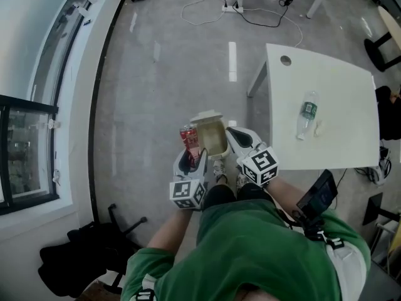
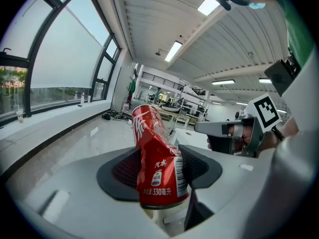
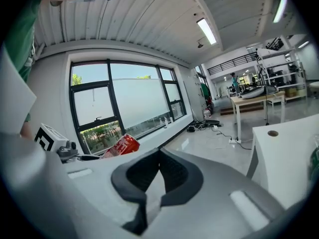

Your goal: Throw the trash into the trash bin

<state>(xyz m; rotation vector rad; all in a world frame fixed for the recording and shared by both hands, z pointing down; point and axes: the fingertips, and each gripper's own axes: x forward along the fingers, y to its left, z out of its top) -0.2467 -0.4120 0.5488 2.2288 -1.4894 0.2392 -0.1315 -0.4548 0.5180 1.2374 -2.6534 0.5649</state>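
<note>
A crushed red drink can (image 1: 188, 137) stands upright between the jaws of my left gripper (image 1: 191, 154), which is shut on it. In the left gripper view the can (image 2: 155, 158) fills the middle, pinched between the dark pads (image 2: 124, 171). A beige trash bin (image 1: 223, 140) with its lid (image 1: 207, 115) tipped open stands on the floor directly to the can's right. My right gripper (image 1: 232, 132) hovers at the bin's right side, shut with nothing in it. The right gripper view shows its jaws closed (image 3: 159, 158) and the can (image 3: 119, 146) off to the left.
A white table (image 1: 341, 137) stands to the right, with a plastic bottle (image 1: 306, 113) and a small white scrap (image 1: 318, 128) on it. Cables (image 1: 250, 14) run across the far floor. A black bag (image 1: 75, 256) lies near the window wall on the left.
</note>
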